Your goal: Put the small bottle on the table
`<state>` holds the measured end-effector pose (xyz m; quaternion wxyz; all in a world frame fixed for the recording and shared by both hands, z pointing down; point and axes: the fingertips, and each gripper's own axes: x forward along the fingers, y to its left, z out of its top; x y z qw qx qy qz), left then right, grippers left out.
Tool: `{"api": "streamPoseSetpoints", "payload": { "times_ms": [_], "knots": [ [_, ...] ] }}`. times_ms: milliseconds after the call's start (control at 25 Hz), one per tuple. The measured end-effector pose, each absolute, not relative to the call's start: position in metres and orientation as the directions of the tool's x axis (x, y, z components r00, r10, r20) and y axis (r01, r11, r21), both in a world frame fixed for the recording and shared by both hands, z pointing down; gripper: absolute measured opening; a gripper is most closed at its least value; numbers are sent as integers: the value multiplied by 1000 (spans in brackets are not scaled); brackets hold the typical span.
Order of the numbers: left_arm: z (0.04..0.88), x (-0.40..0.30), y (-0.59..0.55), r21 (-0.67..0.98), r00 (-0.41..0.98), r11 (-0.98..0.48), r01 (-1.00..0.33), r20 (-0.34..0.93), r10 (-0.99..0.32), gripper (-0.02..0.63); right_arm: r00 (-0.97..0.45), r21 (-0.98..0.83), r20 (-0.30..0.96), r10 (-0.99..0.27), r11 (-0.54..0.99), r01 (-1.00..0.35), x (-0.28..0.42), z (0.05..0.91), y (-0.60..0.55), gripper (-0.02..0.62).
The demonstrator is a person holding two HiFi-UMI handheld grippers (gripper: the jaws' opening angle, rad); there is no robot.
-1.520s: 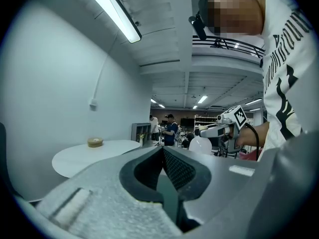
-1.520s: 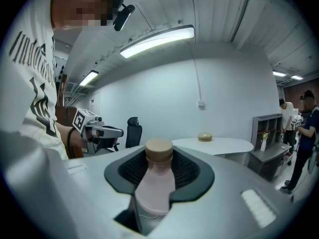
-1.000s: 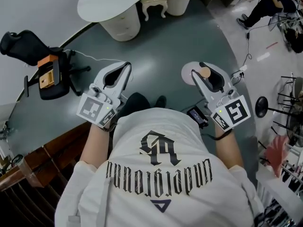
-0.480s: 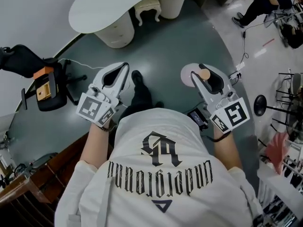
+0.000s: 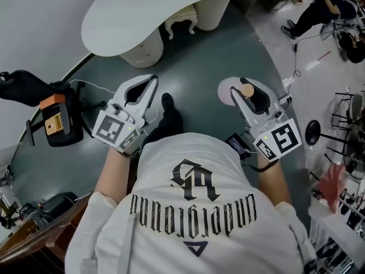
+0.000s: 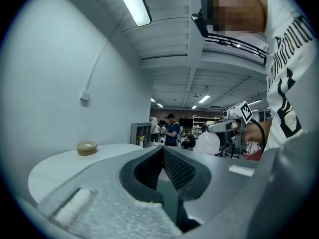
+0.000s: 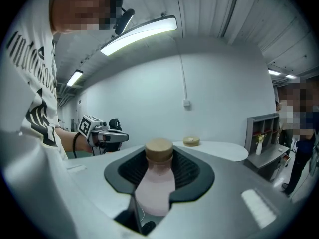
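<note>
Right gripper view shows the right claw (image 7: 159,169) clenched on the small bottle (image 7: 155,188), a pale pink one with a tan cap (image 7: 159,150); the dark ribbed pads (image 7: 193,171) press on its sides, its body sits between the jaws and the cap stands up above them. So the bottle is in the claw, up in the air, and not on the worktop (image 7: 224,151), the white rounded top that lies farther off towards the pale wall (image 7: 214,83); a round tan thing (image 7: 191,142) lies on that top, and a grey shelf unit (image 7: 264,133) stands to its right. The left gripper view shows the left claw (image 6: 162,150) clenched on nothing: its jaw tips meet, with only an oval hollow behind them. In the head view the two claws are held side by side, well apart, in front of the person's white printed shirt (image 5: 191,210) and over a grey-green floor (image 5: 217,44), each pointing towards the curved edge of the worktop, which rests on cream pedestal bases (image 5: 142,44) with a small cream stool (image 5: 181,17) beside them; a black chair (image 5: 23,87) with an orange part stands at the left, and a seated person (image 5: 319,7) shows in the top right corner
</note>
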<state>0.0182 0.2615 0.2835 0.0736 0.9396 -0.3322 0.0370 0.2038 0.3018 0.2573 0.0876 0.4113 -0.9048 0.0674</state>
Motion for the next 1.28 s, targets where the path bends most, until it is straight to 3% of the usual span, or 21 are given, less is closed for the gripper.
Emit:
{"api": "streamPoseSetpoints", "payload": {
  "times_ms": [520,1280],
  "knots": [
    [265,-57,108,105,816,-809,-578,66,-574,6,-600,-29,216,-770,609,-792,122,244,129,132],
    [276,-106,32,98,780,-774,-626,79,-621,6,-644,-43,234,-728,654,-755,75,261,31,132]
  ]
}}
